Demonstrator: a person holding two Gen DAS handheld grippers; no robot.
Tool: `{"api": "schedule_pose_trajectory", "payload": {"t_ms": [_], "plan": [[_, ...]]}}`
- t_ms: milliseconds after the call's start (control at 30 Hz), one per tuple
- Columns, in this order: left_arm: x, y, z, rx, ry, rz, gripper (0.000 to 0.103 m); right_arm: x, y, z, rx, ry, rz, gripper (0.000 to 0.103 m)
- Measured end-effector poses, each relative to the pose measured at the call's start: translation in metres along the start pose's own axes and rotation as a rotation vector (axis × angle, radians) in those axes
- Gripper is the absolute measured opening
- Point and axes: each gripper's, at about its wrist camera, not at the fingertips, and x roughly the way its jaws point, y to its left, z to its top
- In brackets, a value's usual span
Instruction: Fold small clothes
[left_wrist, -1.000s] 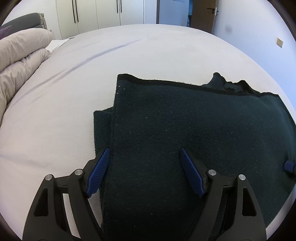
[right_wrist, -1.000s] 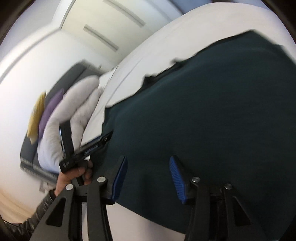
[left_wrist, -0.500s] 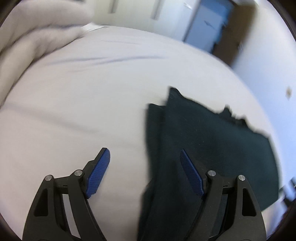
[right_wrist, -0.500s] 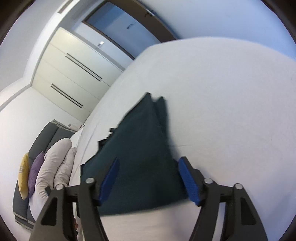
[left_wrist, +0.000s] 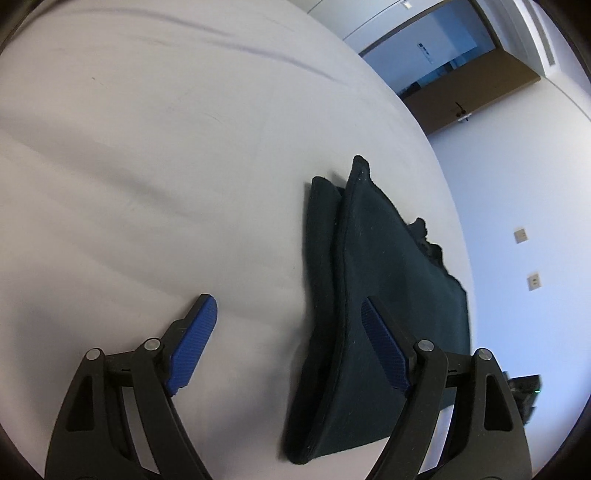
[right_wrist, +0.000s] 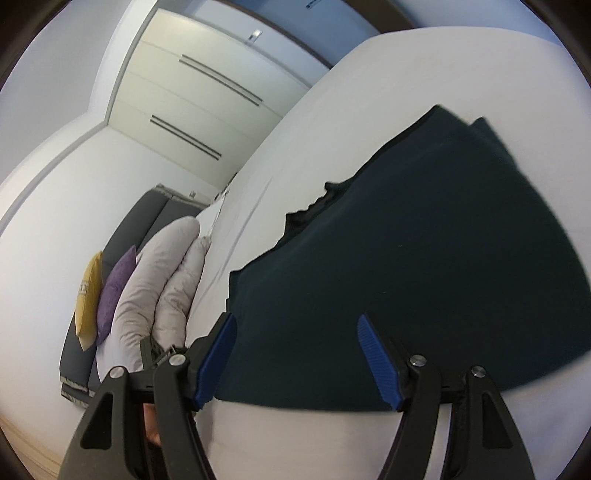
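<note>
While both grippers are hanging spread wide and empty, the dark garment (left_wrist: 391, 295) is lying folded on the bed (left_wrist: 147, 166), lower right of frame. Left gripper (left_wrist: 288, 343) is straddling its edge, so grabbing just one layer probably undoes the fold.

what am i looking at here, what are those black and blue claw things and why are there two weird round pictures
There is no robot here. A person holds a hand tool in each hand, and each tool has a wide-angle camera looking forward along its fingers, which is why the pictures look round and bent.

One picture comes from the left gripper, the other from the right gripper. The black arms with blue ribbed pads are their jaws. Both stand open and hold nothing.

On the white bed lies a dark folded garment, the thing being folded. The right view shows the same garment from its other side, plus a pale duvet, a purple cushion, a yellow cushion and white wardrobe doors.
</note>
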Motion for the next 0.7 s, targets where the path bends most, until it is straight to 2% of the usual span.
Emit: {"api": "schedule_pose_trajectory", "payload": {"t_ms": [167,267,500,600,700], "plan": [[0.002,0.001,0.001,-0.015,0.016,-0.055,0.08,0.018,0.003,-0.004,-0.01,0.039,0.004,0.072],[0.005,-0.005,-0.005,0.002,0.042,-0.058,0.08,0.025,0.003,-0.011,-0.011,0.06,0.004,0.072],[0.02,-0.013,-0.009,-0.003,0.17,-0.092,0.082,0.032,0.003,-0.02,-0.006,0.086,0.008,0.071],[0.029,-0.011,0.002,-0.045,0.265,-0.113,0.082,0.034,0.006,-0.021,-0.012,0.093,0.011,0.071],[0.042,-0.02,0.01,-0.014,0.343,-0.109,0.083,0.036,0.008,-0.021,-0.016,0.094,0.012,0.071]]}}
